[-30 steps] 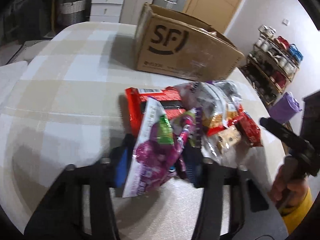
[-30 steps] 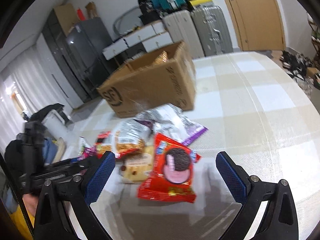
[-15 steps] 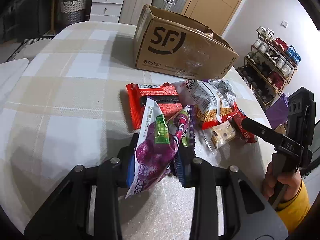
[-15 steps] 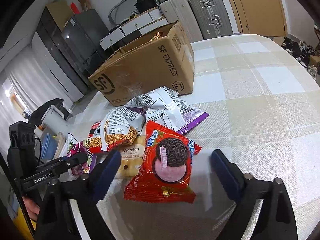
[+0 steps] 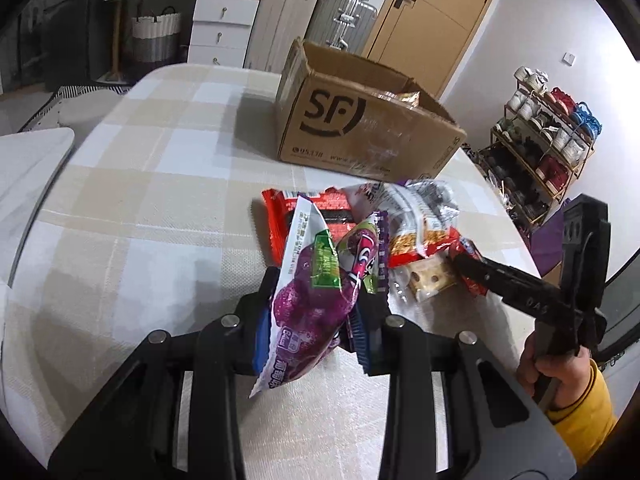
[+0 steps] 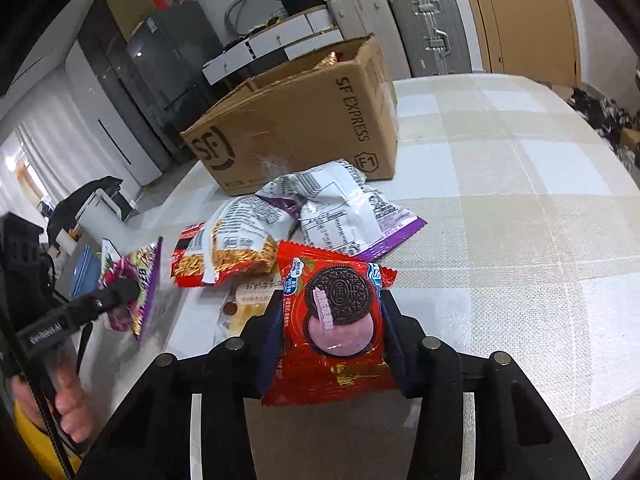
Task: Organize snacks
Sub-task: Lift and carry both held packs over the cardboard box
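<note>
— What does each tool hold?

— The left tool (image 5: pixel 316 312) is clamped on a purple grape candy bag (image 5: pixel 308 304), lifted above the checked desk (image 5: pixel 140 216); the right tool (image 6: pixel 332 320) grips a red cookie packet (image 6: pixel 336 320).

— And the rest?

— A noodle packet (image 6: pixel 236 248) and a white bag (image 6: pixel 336 208) lie heaped beside the open cardboard box (image 6: pixel 304 120) — just short of its wall.
</note>
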Tool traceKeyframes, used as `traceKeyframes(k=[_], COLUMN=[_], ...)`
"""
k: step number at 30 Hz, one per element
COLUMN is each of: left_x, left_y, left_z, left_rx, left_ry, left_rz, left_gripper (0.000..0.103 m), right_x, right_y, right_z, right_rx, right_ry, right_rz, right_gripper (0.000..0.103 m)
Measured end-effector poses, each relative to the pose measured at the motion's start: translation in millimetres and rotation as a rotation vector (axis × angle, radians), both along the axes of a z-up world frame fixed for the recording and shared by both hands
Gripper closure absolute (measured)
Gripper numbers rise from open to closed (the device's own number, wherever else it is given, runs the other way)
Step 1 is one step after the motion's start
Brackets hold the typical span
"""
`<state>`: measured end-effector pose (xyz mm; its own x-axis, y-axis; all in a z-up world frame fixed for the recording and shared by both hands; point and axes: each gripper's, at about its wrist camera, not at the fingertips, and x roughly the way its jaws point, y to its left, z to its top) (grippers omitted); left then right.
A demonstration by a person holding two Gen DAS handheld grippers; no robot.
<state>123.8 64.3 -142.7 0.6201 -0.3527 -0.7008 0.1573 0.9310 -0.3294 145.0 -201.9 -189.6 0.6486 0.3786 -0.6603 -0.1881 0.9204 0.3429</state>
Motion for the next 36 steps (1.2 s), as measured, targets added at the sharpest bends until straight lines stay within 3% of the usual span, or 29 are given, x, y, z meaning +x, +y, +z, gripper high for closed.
traceKeyframes(k=[6, 21, 36], left_x=[-21, -96, -166], left_y=[1, -12, -14], left_z=[22, 105, 171], left_rx=[0.001, -0.005, -0.018], left_ry=[-0.047, -0.229, -0.298], left_rz=[0.002, -0.02, 0.002], left_gripper=[0.074, 0.074, 0.074], right_x=[-23, -116, -175], right_y=[-4, -5, 1], right_z=[20, 120, 163], right_rx=[0.043, 0.163, 0.171], right_ry=[-0.057, -0.295, -0.387], right_rz=[-0.001, 0.061, 0.076], right_gripper=[0.058, 0.058, 0.058])
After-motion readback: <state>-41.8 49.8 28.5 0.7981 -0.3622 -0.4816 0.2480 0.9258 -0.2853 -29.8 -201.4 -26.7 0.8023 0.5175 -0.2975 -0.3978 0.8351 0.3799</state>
